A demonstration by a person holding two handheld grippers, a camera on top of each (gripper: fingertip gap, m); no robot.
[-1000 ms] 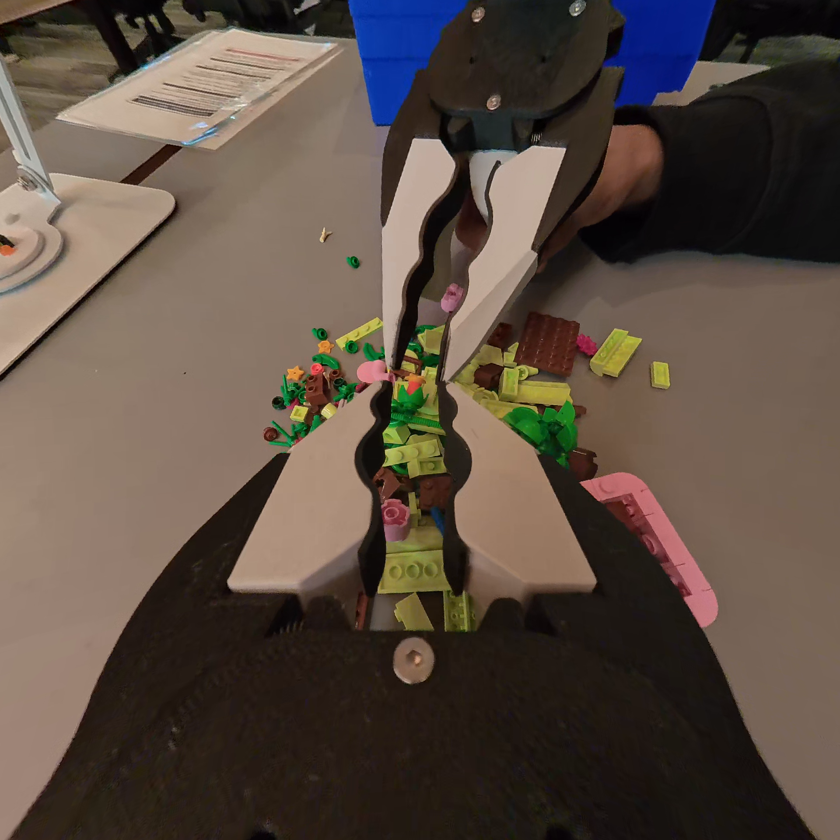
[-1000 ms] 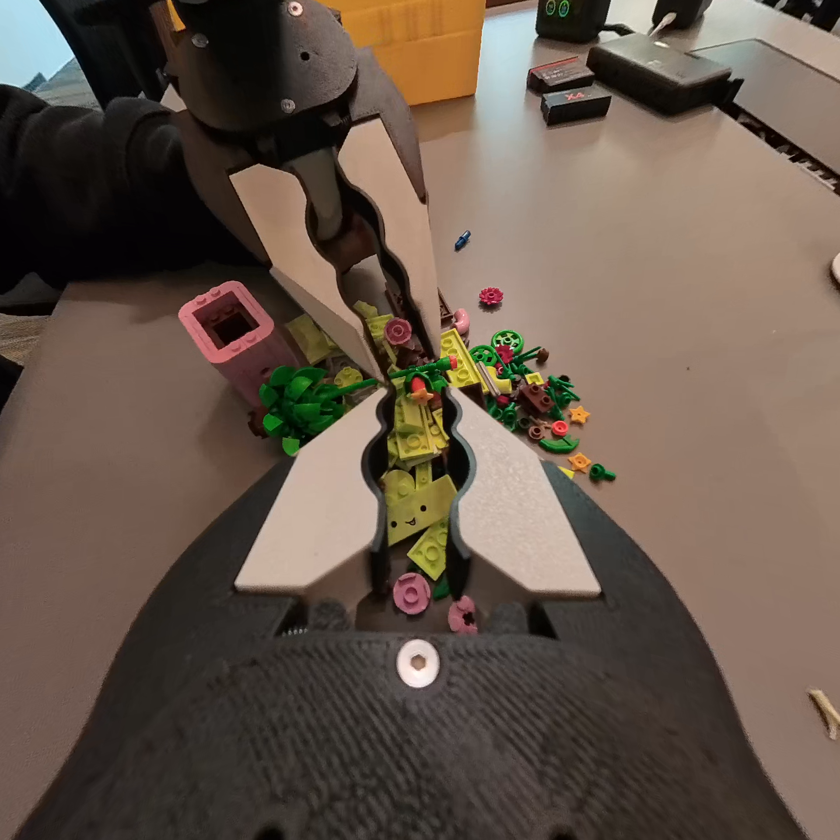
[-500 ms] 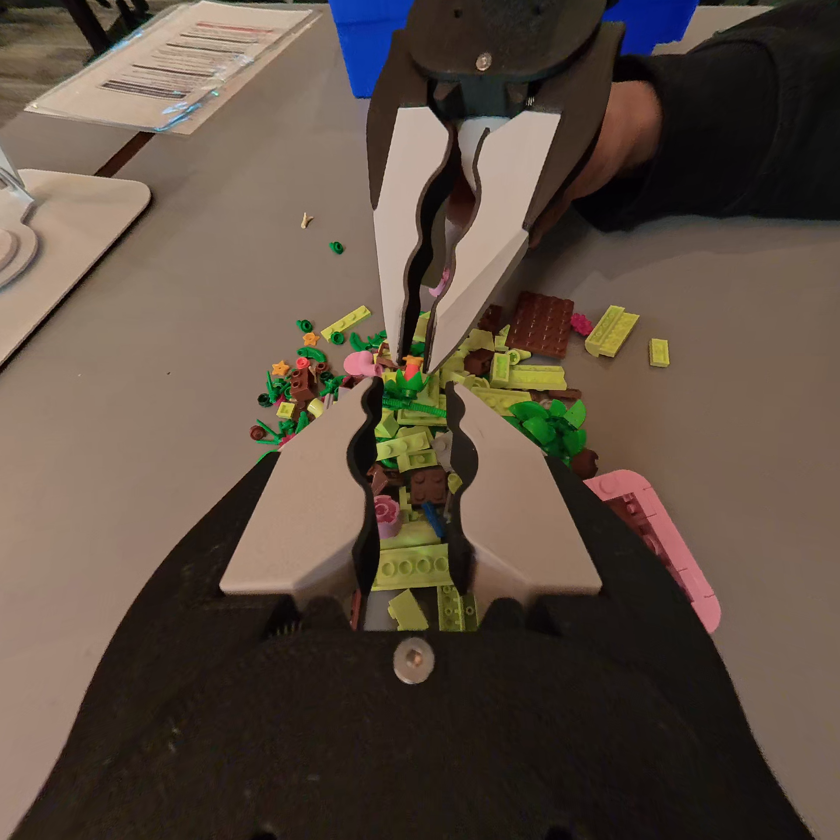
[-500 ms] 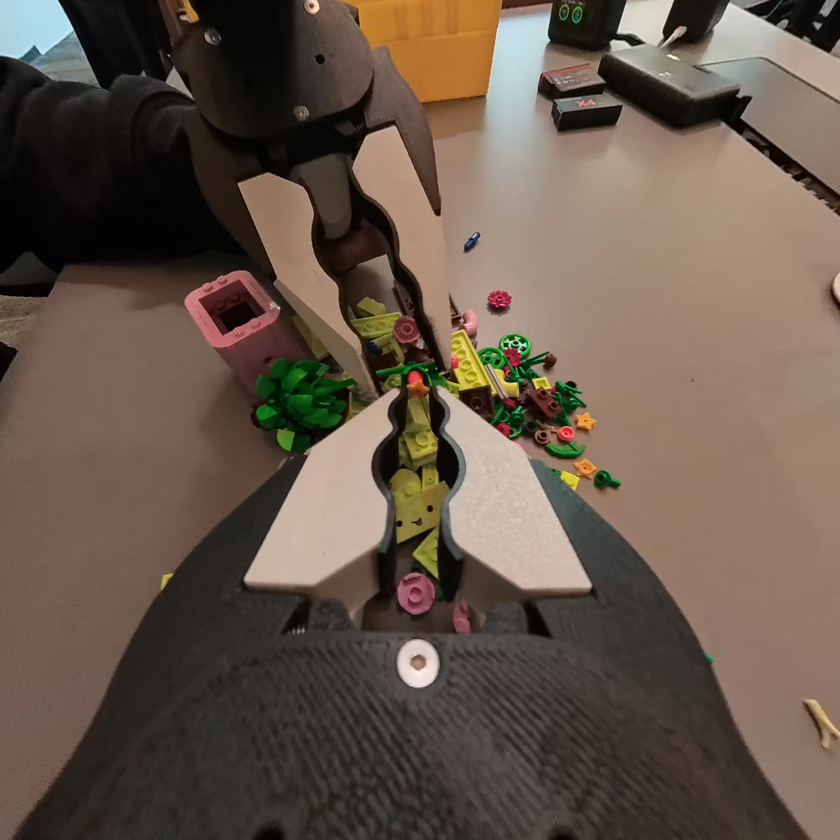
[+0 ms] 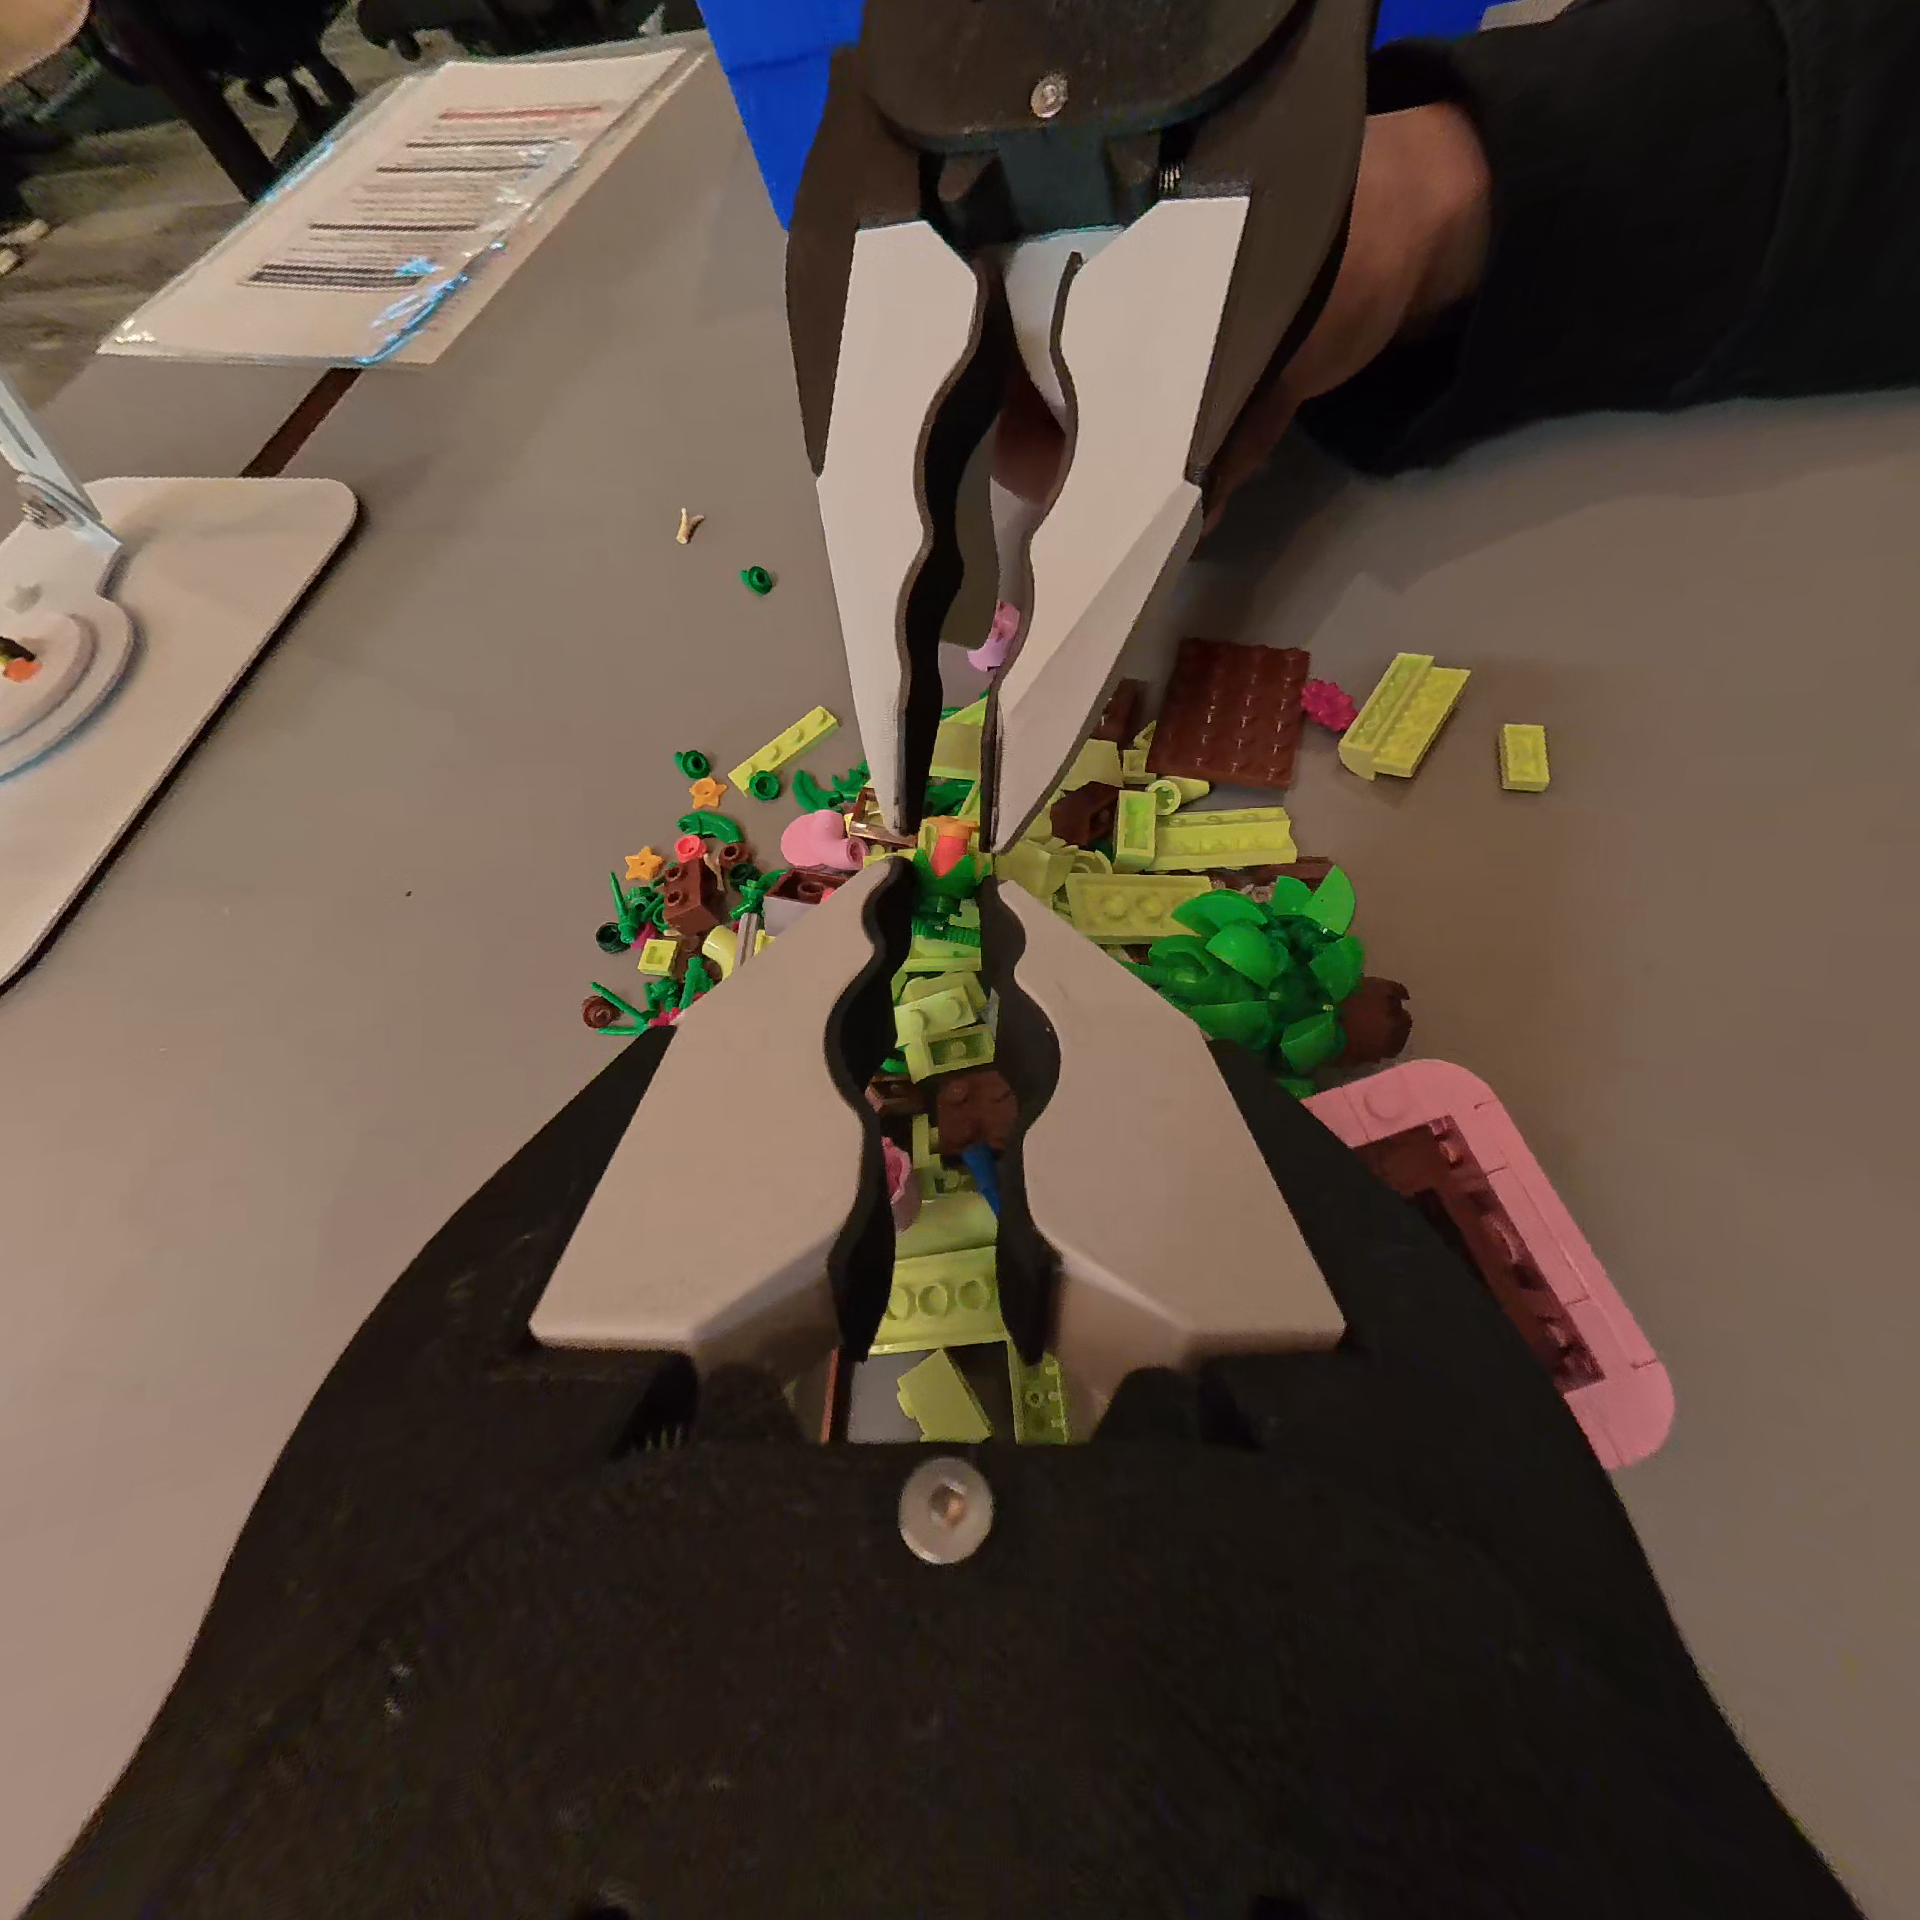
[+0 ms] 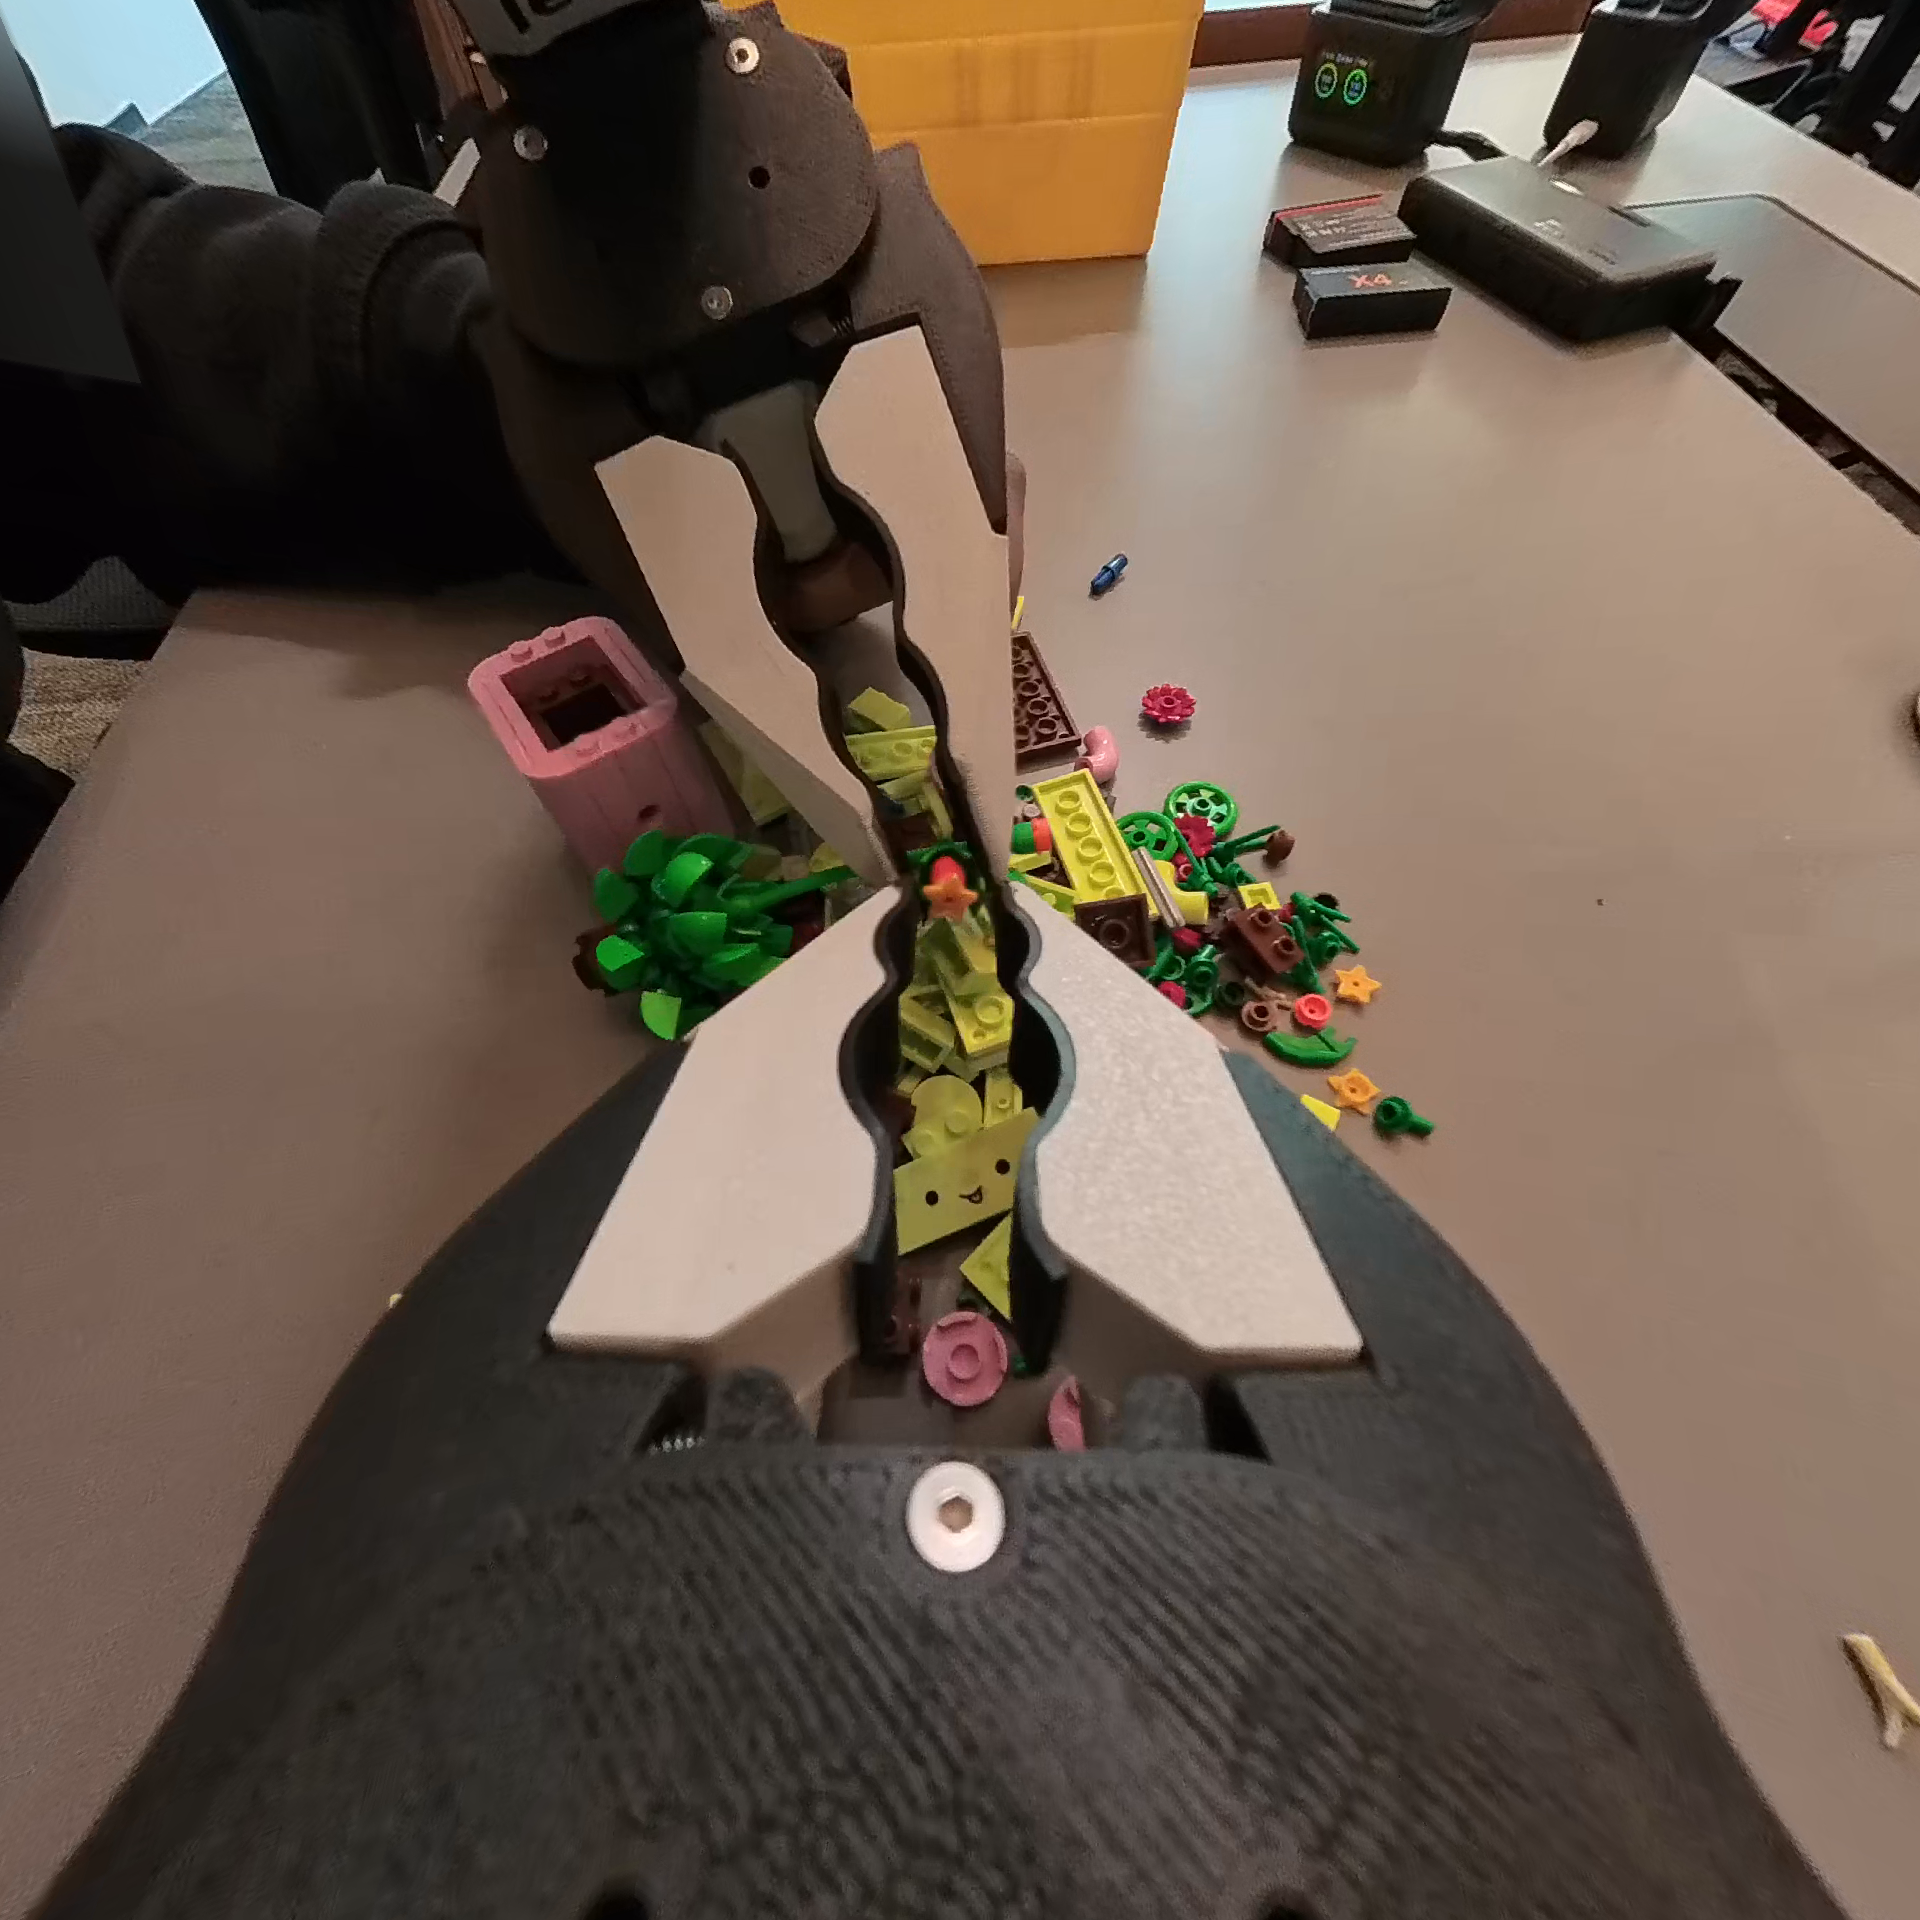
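**Left gripper** [image 5: 940,873]. Since a second ago its fingers have drawn in from a wider stance. The tips now stand narrowly parted about a small flower piece [image 5: 945,847], which has a green base and a red-orange top. Whether the pads bear on the piece cannot be told. Below the finger gap lies a pile of toy bricks [image 5: 1174,842], mostly lime green, with brown and pink among them. Just right of the fingers lie a green leafy cluster [image 5: 1257,956] and a pink hollow block [image 5: 1558,1299], the block on its side.

**Right gripper** [image 6: 951,899]. It has likewise narrowed over the same interval. It meets the left gripper tip to tip, and the flower piece sits at the junction. A slim gap remains between its tips, so a grip cannot be confirmed. A pink round stud [image 6: 964,1356] and a lime tile with a drawn face [image 6: 961,1195] lie under its finger roots.

**Flower piece.** It is small and upright at the junction of the tips, with an orange star shape at its head. It is too small to tell how its parts are joined.

**Farther off.** Beyond the left gripper's tips a brown plate [image 5: 1231,717] lies flat on the grey table [image 5: 416,1039]. A hand [image 5: 1403,239] in a dark sleeve holds the right gripper. Behind it stands a blue bin [image 5: 769,104], and a laminated sheet [image 5: 416,187] lies far left. Beyond the right gripper's tips stand a yellow box [image 6: 1039,125] and black devices [image 6: 1538,239].
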